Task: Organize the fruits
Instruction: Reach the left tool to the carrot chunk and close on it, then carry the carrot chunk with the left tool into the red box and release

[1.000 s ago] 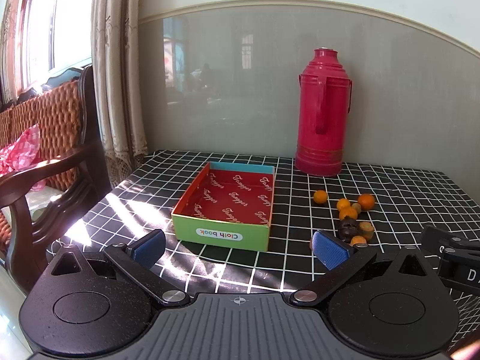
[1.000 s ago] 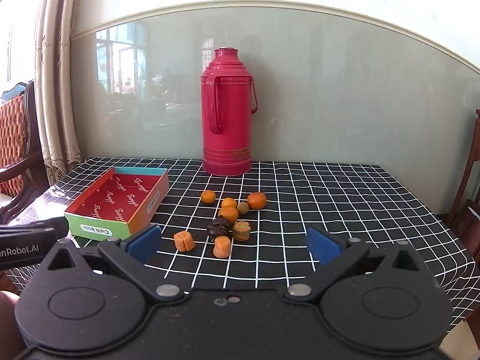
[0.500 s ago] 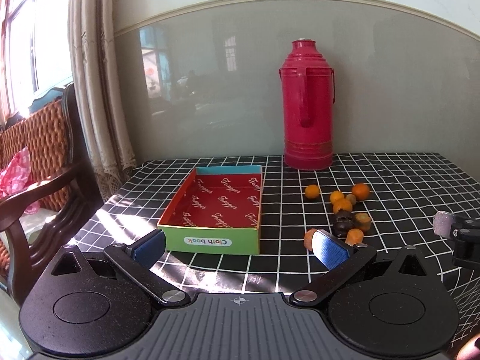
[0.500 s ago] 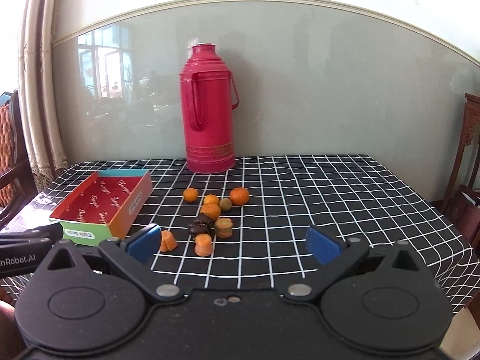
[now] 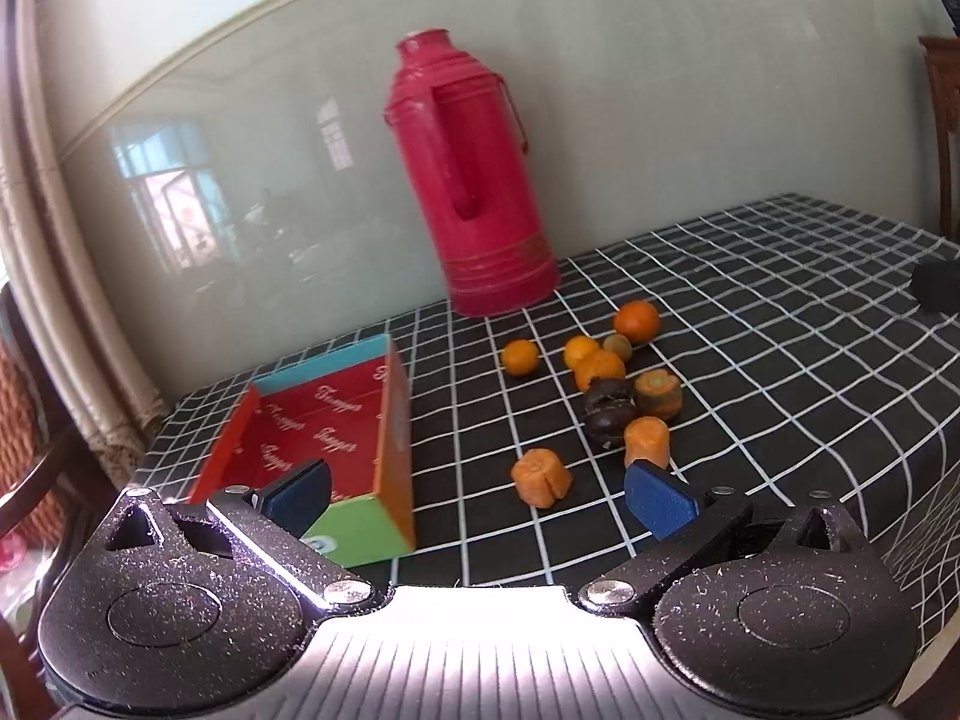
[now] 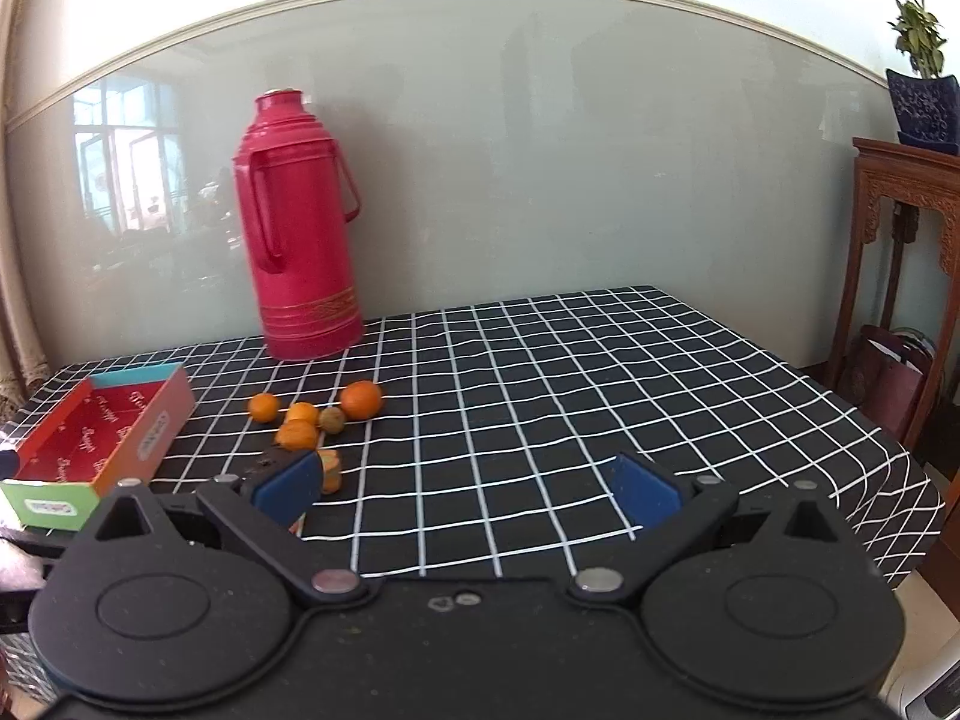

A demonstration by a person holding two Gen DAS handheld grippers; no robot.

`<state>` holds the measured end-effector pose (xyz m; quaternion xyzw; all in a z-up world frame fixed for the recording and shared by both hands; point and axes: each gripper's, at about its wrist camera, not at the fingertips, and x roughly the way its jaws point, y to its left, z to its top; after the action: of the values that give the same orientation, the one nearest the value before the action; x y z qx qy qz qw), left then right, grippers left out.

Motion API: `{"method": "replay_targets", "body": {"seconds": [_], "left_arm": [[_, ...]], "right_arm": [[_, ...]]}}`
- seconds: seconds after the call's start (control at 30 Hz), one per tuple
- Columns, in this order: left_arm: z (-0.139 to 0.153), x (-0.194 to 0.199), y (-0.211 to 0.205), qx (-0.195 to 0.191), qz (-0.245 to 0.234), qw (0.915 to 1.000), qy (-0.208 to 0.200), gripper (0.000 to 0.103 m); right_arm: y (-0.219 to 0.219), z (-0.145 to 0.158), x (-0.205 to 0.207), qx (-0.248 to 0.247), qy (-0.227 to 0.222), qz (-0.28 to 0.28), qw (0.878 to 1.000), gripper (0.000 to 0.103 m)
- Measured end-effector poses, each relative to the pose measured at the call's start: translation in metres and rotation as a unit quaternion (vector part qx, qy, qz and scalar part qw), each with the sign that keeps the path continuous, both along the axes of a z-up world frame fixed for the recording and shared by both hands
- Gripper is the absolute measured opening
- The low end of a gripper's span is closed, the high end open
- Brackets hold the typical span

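Several small oranges [image 5: 636, 320] [image 6: 360, 399], carrot chunks [image 5: 541, 477] and a dark wrinkled fruit [image 5: 609, 410] lie in a loose cluster on the black checked tablecloth [image 5: 780, 324]. An empty open box [image 5: 318, 420] with a red inside stands left of them; it also shows in the right wrist view [image 6: 99, 432]. My left gripper [image 5: 480, 495] is open and empty, low over the table's front edge, with the nearest carrot chunk between its fingers in view. My right gripper [image 6: 465, 486] is open and empty, right of the fruit; its left finger hides part of the cluster.
A tall red thermos [image 5: 474, 180] [image 6: 300, 228] stands at the back by the wall. A wooden chair [image 5: 36, 462] is at the left. A carved wooden stand [image 6: 900, 276] with a potted plant [image 6: 921, 84] is right of the table.
Both grippers have swung to the right and tilted. The left one has moved closer to the fruit, and the box now sits at its left. Both stay open.
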<state>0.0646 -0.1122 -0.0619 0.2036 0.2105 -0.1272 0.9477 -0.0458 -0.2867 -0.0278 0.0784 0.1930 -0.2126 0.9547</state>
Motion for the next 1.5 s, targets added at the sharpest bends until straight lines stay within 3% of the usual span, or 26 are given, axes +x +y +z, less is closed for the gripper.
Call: {"method": "replay_targets", "body": {"seconds": [0.37,0.47,0.67,0.77,0.87,0.93,0.97,1.0,1.2,1.5], "left_arm": [[-0.042,0.049,-0.026,0.034,-0.035,0.9988,0.008,0.102],[-0.051,0.060,-0.027,0.036,-0.036,0.9985,0.018,0.085],[-0.062,0.074,-0.025,0.021,-0.039,0.9982,0.040,0.084],[-0.067,0.080,-0.025,0.007,-0.047,0.9968,0.064,0.071],[-0.070,0.086,-0.021,-0.018,-0.044,0.9959,0.077,0.070],[-0.070,0.088,-0.018,-0.035,-0.043,0.9950,0.083,0.058],[-0.071,0.090,-0.017,-0.046,-0.043,0.9943,0.087,0.044],[-0.071,0.090,-0.016,-0.055,-0.047,0.9932,0.091,0.036],[-0.071,0.086,-0.014,-0.066,-0.045,0.9934,0.082,0.031],[-0.048,0.083,0.006,-0.076,-0.004,0.9970,0.010,0.030]], "right_arm": [[-0.017,-0.032,0.029,0.007,0.030,-0.012,0.999,0.098],[-0.017,-0.037,0.035,0.010,0.034,-0.009,0.999,0.098],[-0.014,-0.042,0.044,0.014,0.038,0.000,0.999,0.098],[-0.012,-0.043,0.048,0.013,0.035,-0.003,0.999,0.098],[-0.012,-0.043,0.050,0.018,0.028,-0.003,0.999,0.097],[-0.012,-0.044,0.051,0.023,0.025,0.000,0.999,0.098],[-0.012,-0.044,0.052,0.026,0.025,0.002,0.999,0.098],[-0.011,-0.045,0.053,0.027,0.026,0.005,0.999,0.098],[-0.007,-0.048,0.058,0.031,0.030,0.016,0.999,0.098],[0.003,-0.052,0.067,0.035,0.039,0.031,0.998,0.098]]}}
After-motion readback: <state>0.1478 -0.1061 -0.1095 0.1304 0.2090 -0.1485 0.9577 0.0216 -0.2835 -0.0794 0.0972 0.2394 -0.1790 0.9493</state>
